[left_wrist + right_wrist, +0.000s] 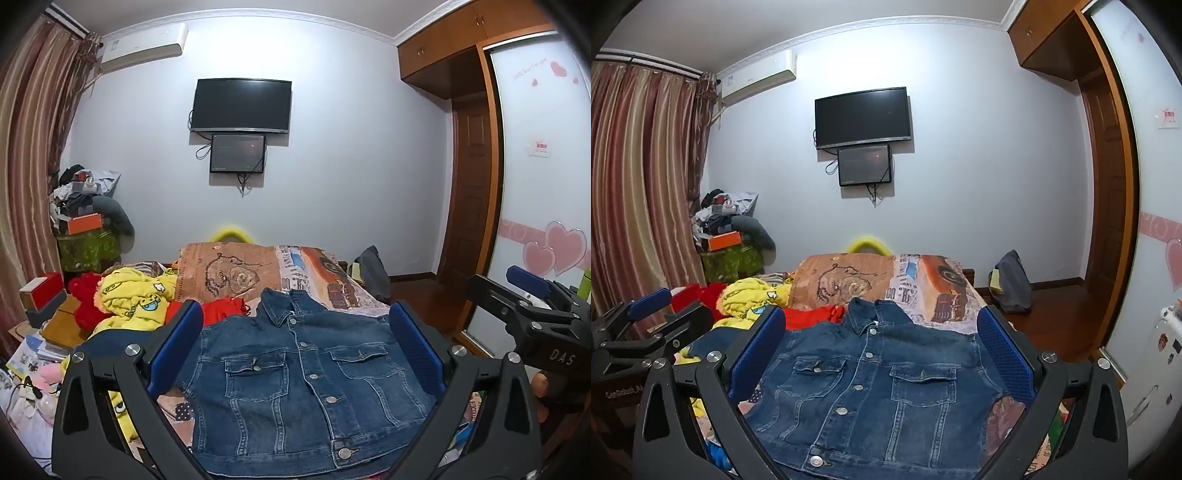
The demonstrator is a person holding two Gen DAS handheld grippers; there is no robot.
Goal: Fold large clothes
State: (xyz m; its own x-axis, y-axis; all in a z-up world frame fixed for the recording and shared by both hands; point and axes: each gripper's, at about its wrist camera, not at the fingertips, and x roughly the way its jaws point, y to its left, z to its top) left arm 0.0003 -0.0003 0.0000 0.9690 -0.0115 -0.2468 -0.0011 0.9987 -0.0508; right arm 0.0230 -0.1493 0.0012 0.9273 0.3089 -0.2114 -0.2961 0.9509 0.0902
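- Dark blue denim jacket with metal buttons and two flapped chest pockets (295, 380) lies spread flat, front side up, buttoned, on the bed with the orange-brown cartoon-print cover (236, 269). Collar points toward the far wall, hem toward the cameras.
- Left gripper, black frame with blue textured finger pads (295, 347): jaws spread wide, one finger either side of the jacket's chest as seen from the left wrist view. Nothing is between the pads; whether they touch the cloth cannot be told.
- Right gripper, same black-and-blue build (879, 350): jaws also wide apart, framing the jacket (871, 387) in the right wrist view, holding nothing.
- Right gripper also shows at the right edge of the left wrist view, with a thumb under its body; the left gripper shows at the left edge of the right wrist view.
- Yellow fleece garment with cartoon faces (136, 299) and red fabric (221, 310) are heaped on the bed left of the jacket, just beyond its left shoulder.
- Black flat-screen television (242, 105) is mounted on the pale far wall, with a smaller dark screen (237, 153) directly below.
- White air conditioner unit (144, 46) is high on the wall, beside striped brown-red curtains (33, 147).
- Wooden wardrobe with a frosted sliding door bearing pink hearts (543, 147) stands at right.
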